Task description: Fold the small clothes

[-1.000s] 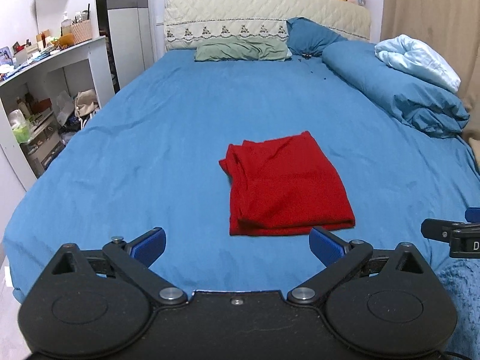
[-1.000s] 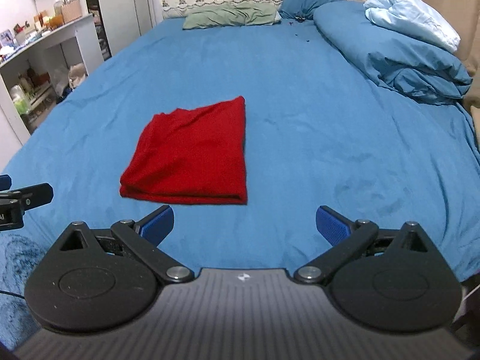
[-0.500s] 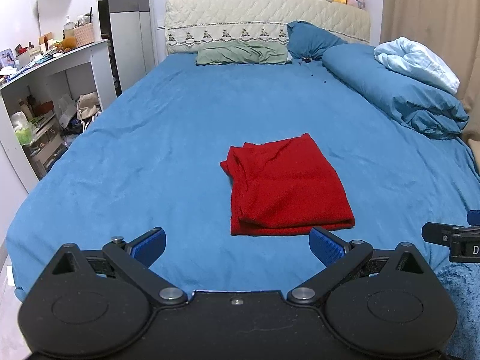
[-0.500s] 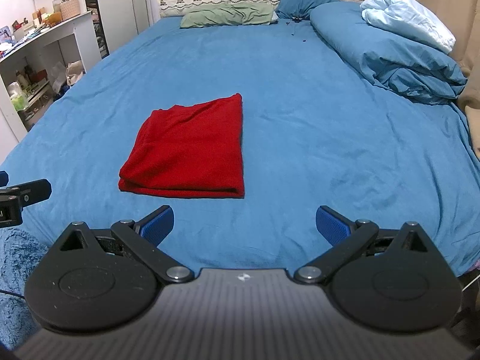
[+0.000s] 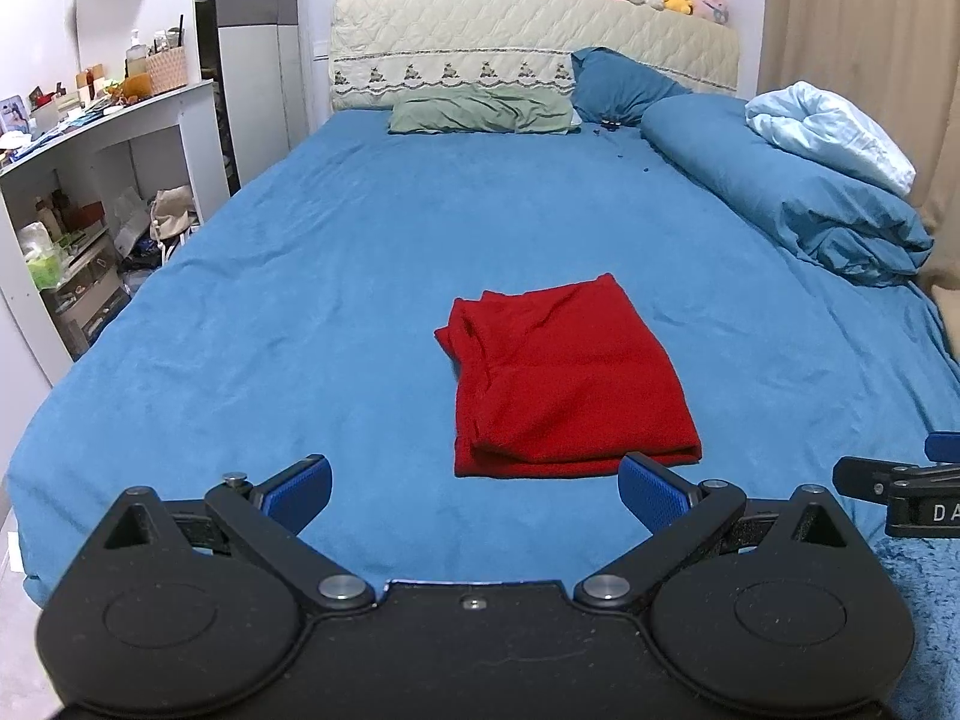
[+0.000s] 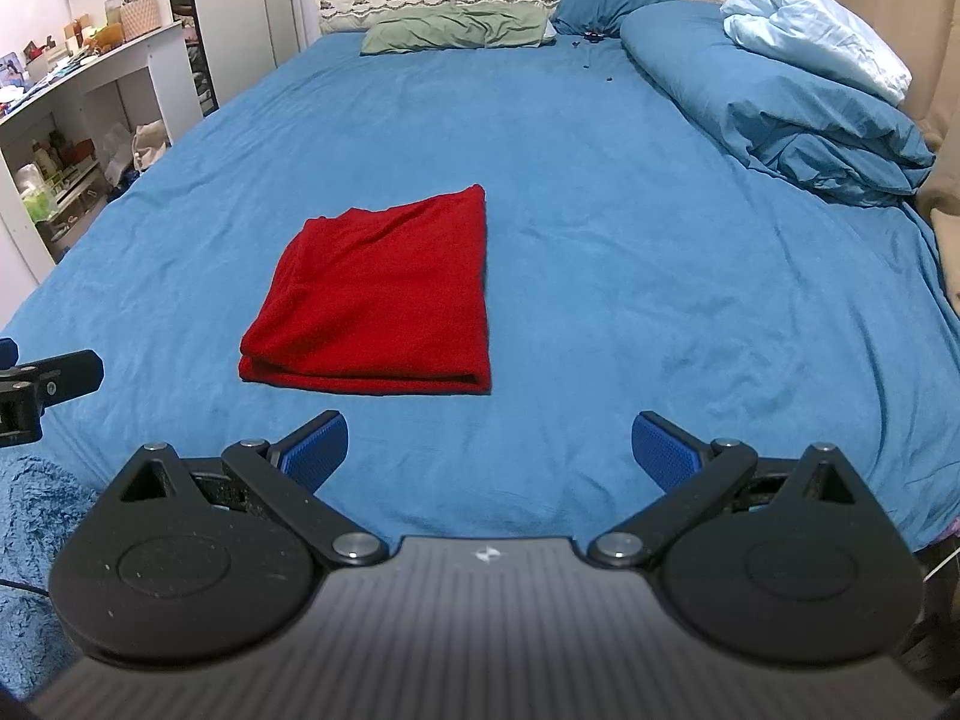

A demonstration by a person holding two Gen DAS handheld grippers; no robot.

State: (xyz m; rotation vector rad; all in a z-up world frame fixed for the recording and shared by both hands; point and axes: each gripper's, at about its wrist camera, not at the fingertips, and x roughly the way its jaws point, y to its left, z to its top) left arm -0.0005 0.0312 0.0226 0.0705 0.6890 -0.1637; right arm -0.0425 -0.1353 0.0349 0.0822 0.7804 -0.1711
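Observation:
A red garment (image 5: 564,378) lies folded into a flat rectangle on the blue bed sheet (image 5: 330,300), near the foot of the bed. It also shows in the right wrist view (image 6: 384,294), left of centre. My left gripper (image 5: 474,495) is open and empty, held back from the garment's near edge. My right gripper (image 6: 489,450) is open and empty, to the right of the garment and back from it. Each gripper's tip shows at the edge of the other's view.
A rolled blue duvet (image 5: 798,198) with a pale blue cloth (image 5: 834,132) lies along the right side. Pillows (image 5: 480,114) sit at the headboard. A cluttered white shelf unit (image 5: 78,198) stands left of the bed. A fluffy blue fabric (image 6: 30,528) lies at the foot.
Both grippers have drawn back and risen slightly from the folded garment. The garment has not moved. Both grippers stay open.

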